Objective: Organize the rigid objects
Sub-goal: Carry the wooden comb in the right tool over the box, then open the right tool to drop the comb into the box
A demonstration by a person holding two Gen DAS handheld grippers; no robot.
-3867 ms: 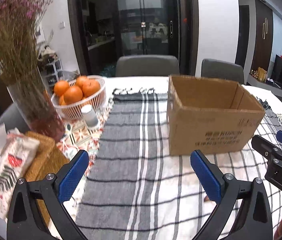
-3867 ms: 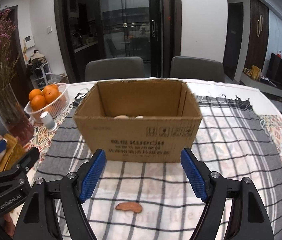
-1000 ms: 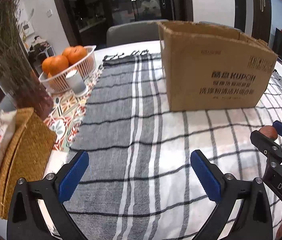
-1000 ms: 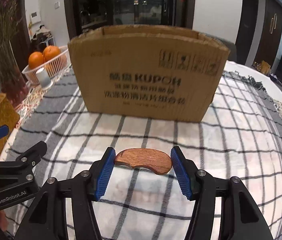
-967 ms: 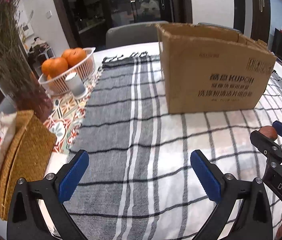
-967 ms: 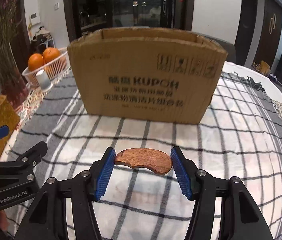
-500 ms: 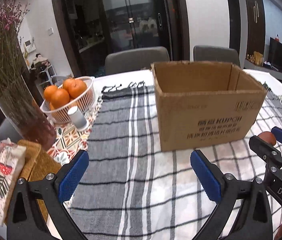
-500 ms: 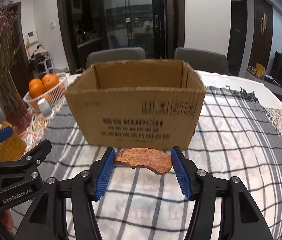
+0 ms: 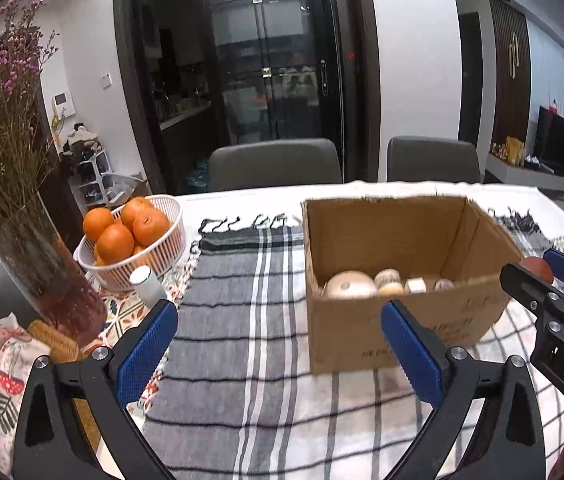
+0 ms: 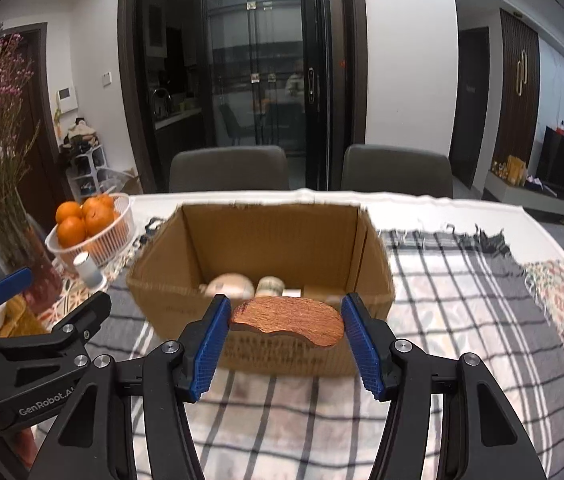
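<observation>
Dark glass doors and two grey chairs close off the room behind a tabletop (image 9: 402,190) spread with a checked cloth (image 9: 241,320), seen first from the left wrist. A cardboard box (image 9: 402,320) stands open on that cloth and serves as the landmark: inside it, low against its near wall, lie a few pale rounded items (image 9: 352,284). Left of the box, well apart, sits a white basket of oranges (image 9: 129,240), with a small white cylinder (image 9: 146,282) just in front of the basket and a glass vase of dried purple flowers (image 9: 33,264) further left. The left gripper (image 9: 277,350) hangs above the cloth in front of the box's left corner, its jaws spread wide with nothing between them. At the right of the box the right gripper (image 9: 548,272) reaches in, a bit of brown showing between its tips. From the right wrist, the same box (image 10: 261,264) sits straight ahead, its open top facing the camera. The right gripper (image 10: 286,320) is pinching a flat, curved piece of wood (image 10: 288,322) end to end between its blue pads, held off the cloth in front of the box's near wall, about level with its rim. The left gripper (image 10: 49,292) appears to the left of the box.
</observation>
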